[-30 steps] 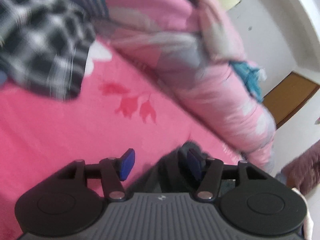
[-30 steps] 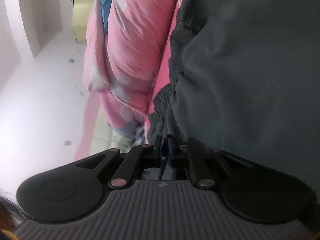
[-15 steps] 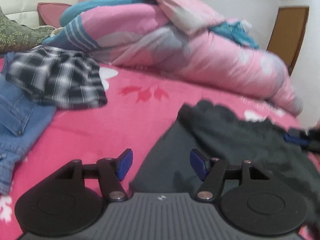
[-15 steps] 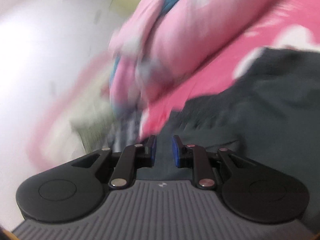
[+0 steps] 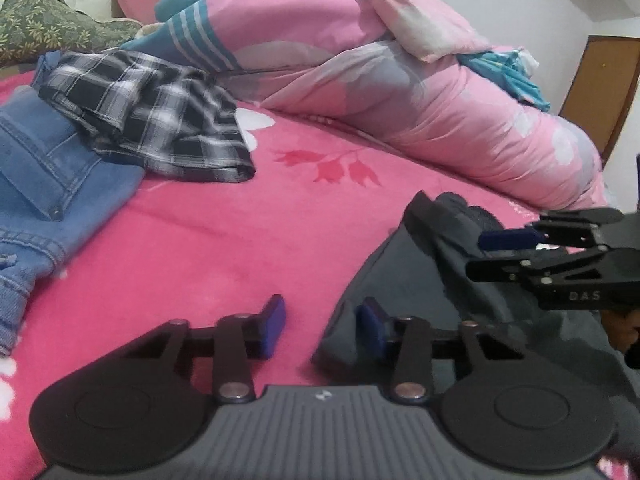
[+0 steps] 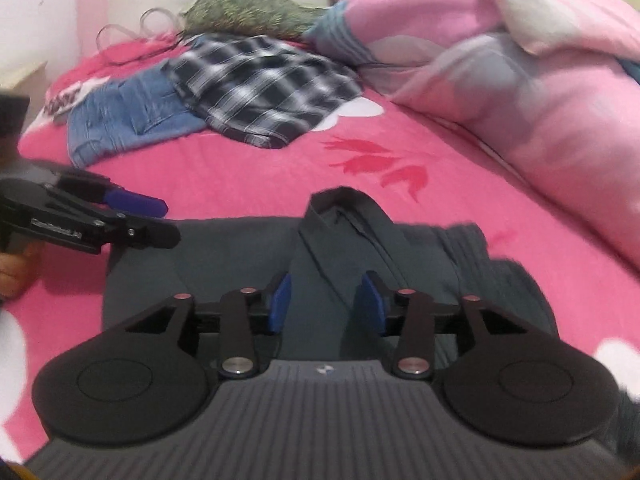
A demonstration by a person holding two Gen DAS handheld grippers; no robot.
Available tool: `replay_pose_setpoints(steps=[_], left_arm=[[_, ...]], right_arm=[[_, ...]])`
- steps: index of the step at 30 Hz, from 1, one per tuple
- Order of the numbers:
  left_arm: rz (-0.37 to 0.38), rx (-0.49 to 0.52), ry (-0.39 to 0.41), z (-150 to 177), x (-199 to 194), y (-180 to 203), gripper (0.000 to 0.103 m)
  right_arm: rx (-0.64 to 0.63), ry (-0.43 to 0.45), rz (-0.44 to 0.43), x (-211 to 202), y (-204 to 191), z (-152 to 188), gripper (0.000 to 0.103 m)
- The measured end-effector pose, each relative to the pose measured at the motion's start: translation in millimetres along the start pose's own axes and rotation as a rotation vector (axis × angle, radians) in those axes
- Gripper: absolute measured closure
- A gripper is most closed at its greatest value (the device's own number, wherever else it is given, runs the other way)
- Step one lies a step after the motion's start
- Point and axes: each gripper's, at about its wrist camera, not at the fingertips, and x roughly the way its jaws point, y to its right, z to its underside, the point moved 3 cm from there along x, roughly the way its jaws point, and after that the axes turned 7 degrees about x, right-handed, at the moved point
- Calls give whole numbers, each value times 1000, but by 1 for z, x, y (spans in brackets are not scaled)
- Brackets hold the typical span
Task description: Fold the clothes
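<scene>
A bed covered by a bright pink floral blanket (image 5: 208,248) fills both views, with a rolled pink quilt (image 5: 420,92) along its far side and a black-and-white plaid shirt (image 5: 156,120) lying over blue denim jeans (image 5: 48,168) near the pillows. The dark grey collared garment (image 6: 360,256) now lies flat on the blanket, collar toward the quilt; a second ago the right gripper (image 6: 326,304) was pinching its cloth, and it has since let go and swung upright. Its jaws are opening, hovering above the garment's middle with nothing pinched. The left gripper (image 5: 320,324) has slid to the garment's near left edge; its jaws are closing, one pad beside the cloth edge, but no grip shows yet. The spreading looks finished, so the first fold probably comes next.
</scene>
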Motion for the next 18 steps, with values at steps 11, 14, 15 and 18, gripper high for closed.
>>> replay_pose_setpoints(steps=[11,14,15,18], left_arm=[[-34,-29,-21,1,-2,-10,98],[-32,-35,-22,1,-3,-11,97],[-31,-37,-23,1,-3,-11,96],[-29,-45,-24,1,-4,-12,95]], right_arm=[[242,59,148,22,58,2,97],[324,103,203,19,75,2,96],[326,123,178,13,73,1,95],[269,148,80,-3,59,-5,94]])
